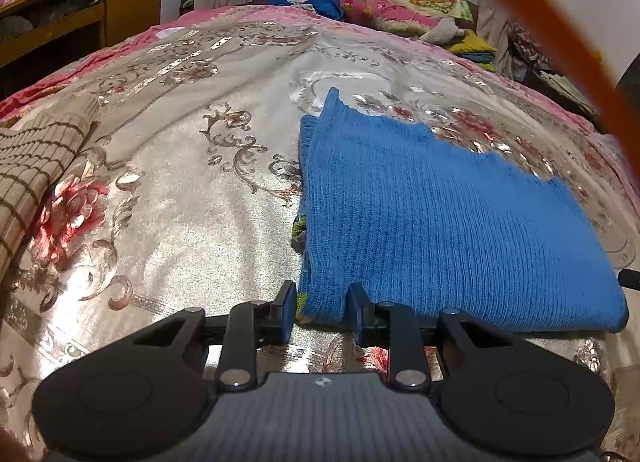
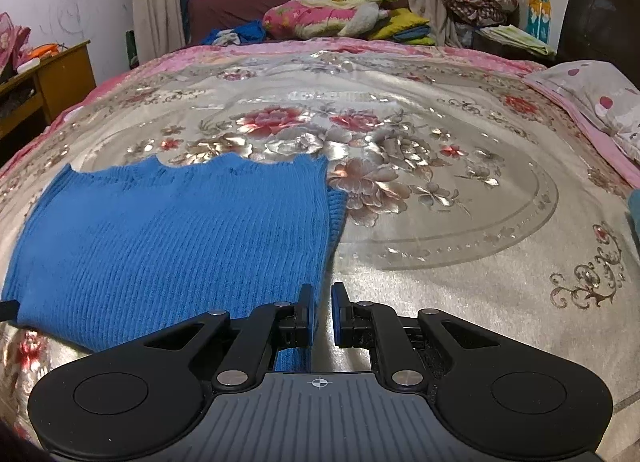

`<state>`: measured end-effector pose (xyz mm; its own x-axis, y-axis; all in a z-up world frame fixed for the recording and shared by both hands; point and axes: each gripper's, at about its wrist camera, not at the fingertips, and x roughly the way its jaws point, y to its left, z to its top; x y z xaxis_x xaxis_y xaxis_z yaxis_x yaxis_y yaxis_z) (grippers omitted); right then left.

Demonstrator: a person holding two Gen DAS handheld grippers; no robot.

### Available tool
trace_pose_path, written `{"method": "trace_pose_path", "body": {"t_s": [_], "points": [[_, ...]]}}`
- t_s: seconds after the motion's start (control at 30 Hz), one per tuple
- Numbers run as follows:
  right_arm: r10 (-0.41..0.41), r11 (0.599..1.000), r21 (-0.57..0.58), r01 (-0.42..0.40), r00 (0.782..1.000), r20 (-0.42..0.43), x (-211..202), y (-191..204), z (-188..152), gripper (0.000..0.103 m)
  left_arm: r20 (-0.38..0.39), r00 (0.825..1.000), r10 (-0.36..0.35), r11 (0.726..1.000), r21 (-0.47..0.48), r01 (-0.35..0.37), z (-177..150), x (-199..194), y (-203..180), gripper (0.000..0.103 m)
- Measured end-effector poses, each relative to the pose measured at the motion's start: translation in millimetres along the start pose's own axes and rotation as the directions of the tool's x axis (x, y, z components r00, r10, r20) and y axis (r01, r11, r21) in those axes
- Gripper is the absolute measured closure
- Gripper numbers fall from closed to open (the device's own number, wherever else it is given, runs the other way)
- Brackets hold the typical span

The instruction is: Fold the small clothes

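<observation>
Floral bedspread (image 2: 440, 246), blue knit garment (image 2: 180, 238) lying flat

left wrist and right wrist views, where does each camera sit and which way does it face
Left wrist: on the left hand-held gripper, facing down the bed toward the window; its fingers straddle the blue sweater at the near left corner.
Right wrist: on the right hand-held gripper, facing the same way, at the sweater's near right corner.
Both share the sweater, the floral bed cover and the far pillows; no person shows.
</observation>
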<state>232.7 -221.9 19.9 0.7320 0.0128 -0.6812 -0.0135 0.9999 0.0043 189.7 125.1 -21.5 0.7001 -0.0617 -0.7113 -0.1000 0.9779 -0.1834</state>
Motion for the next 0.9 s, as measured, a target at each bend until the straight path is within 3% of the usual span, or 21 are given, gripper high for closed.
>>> {"method": "trace_pose_path", "body": {"t_s": [0.4, 0.9], "points": [[0.017, 1.000, -0.009, -0.017, 1.000, 0.005, -9.8, 5.0, 0.8, 0.091, 0.005, 1.000, 0.030, 0.999, 0.031, -0.030, -2.4, -2.6, -6.6, 0.068], [0.112, 0.987, -0.115, -0.112, 0.994, -0.012, -9.0, 77.5, 16.5, 0.091, 0.029, 0.999, 0.024, 1.000, 0.014, -0.025, -6.3, -1.6, -2.6, 0.064]]}}
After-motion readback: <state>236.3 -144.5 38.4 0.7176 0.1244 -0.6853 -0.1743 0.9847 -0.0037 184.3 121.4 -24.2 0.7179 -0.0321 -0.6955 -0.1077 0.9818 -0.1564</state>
